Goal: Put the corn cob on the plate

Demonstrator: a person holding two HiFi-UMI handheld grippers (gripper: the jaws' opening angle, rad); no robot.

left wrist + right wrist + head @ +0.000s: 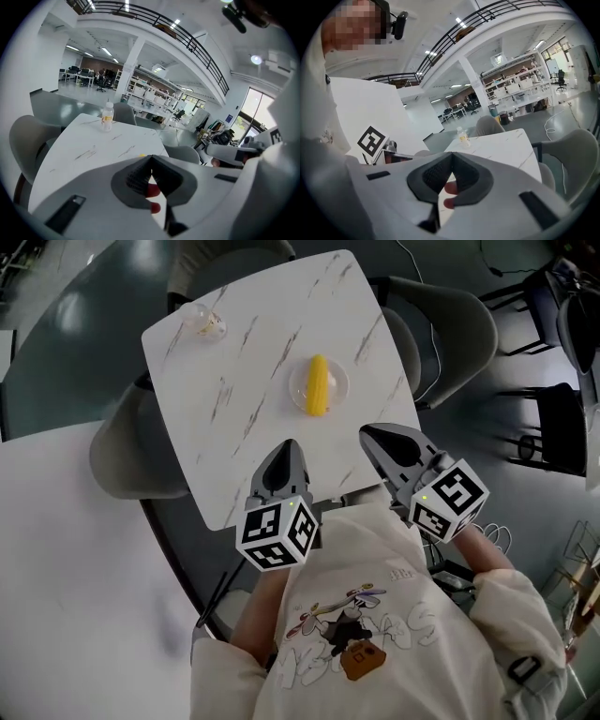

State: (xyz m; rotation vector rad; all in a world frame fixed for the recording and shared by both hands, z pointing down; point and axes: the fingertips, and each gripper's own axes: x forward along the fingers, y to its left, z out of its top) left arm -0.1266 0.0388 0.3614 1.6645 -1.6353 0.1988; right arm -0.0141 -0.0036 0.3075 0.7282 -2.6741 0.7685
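Corn cob (318, 385) is lying on the clear plate (342, 381), roughly centred, long axis running away from the person. The plate sits on the white marble table (234, 381), right of centre and towards the near edge. Nothing is touching the cob.

A small bottle (204, 322) lies at the table's far left corner, well apart from the plate. It also shows in the left gripper view (107, 116) and the right gripper view (463, 136).

Left gripper (288, 448): jaws clenched together with nothing between them, and its own view shows the pads meeting at the tips (151, 158). It is held over the near table edge, tip pointing towards the plate but clear of it.

Right gripper (372, 434): same, jaws pressed together and empty in its own view (451, 168). It sits just off the near right corner of the table, close to the plate and not touching it.

The two grippers are side by side in front of the person's chest, marker cubes (277, 532) (450, 498) facing up at the head camera.

Grey chairs (127, 460) (455, 324) stand round the table. A second plain white table (75, 549) is at the lower left.
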